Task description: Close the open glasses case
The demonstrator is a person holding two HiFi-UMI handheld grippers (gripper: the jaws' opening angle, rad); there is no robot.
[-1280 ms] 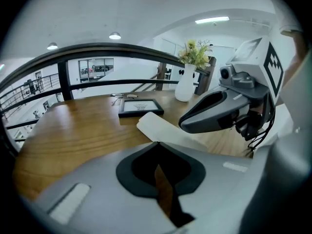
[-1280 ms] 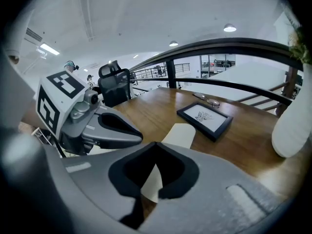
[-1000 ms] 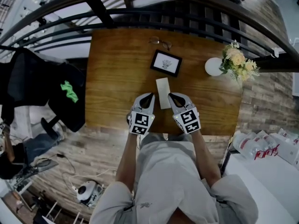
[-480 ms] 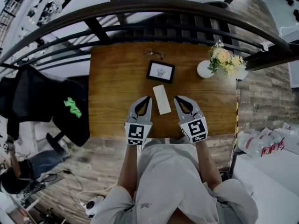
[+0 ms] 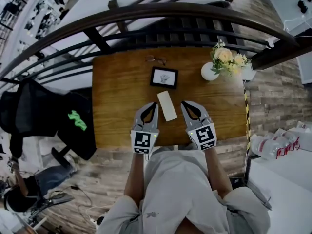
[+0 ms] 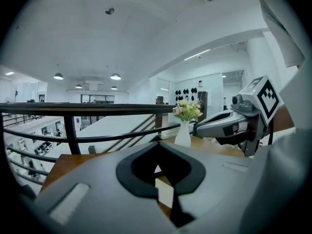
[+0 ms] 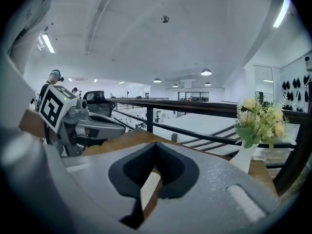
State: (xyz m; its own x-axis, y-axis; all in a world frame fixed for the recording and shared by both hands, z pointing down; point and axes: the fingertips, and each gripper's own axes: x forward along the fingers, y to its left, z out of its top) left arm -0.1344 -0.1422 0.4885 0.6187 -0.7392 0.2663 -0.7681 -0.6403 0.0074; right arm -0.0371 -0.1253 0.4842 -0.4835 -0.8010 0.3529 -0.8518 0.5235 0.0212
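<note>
A white oblong glasses case (image 5: 167,106) lies flat on the wooden table (image 5: 117,101), near its front edge. From above I cannot tell whether its lid is up. My left gripper (image 5: 155,105) points at the case's left side and my right gripper (image 5: 184,104) at its right side, each a little apart from it. Both are shut with nothing in them. In the left gripper view a strip of the case (image 6: 164,192) shows through the gap behind the left gripper (image 6: 156,144). The right gripper view shows the case (image 7: 150,186) the same way behind the right gripper (image 7: 156,144).
Behind the case stands a black picture frame (image 5: 164,77), and a pair of glasses (image 5: 156,60) lies at the table's far edge. A white vase with flowers (image 5: 209,71) stands at the far right. A dark railing (image 5: 161,13) runs behind the table.
The head view has shifted, so the table sits a little lower and further left. Both grippers have eased slightly away from the case's sides. The case has not moved on the table.
</note>
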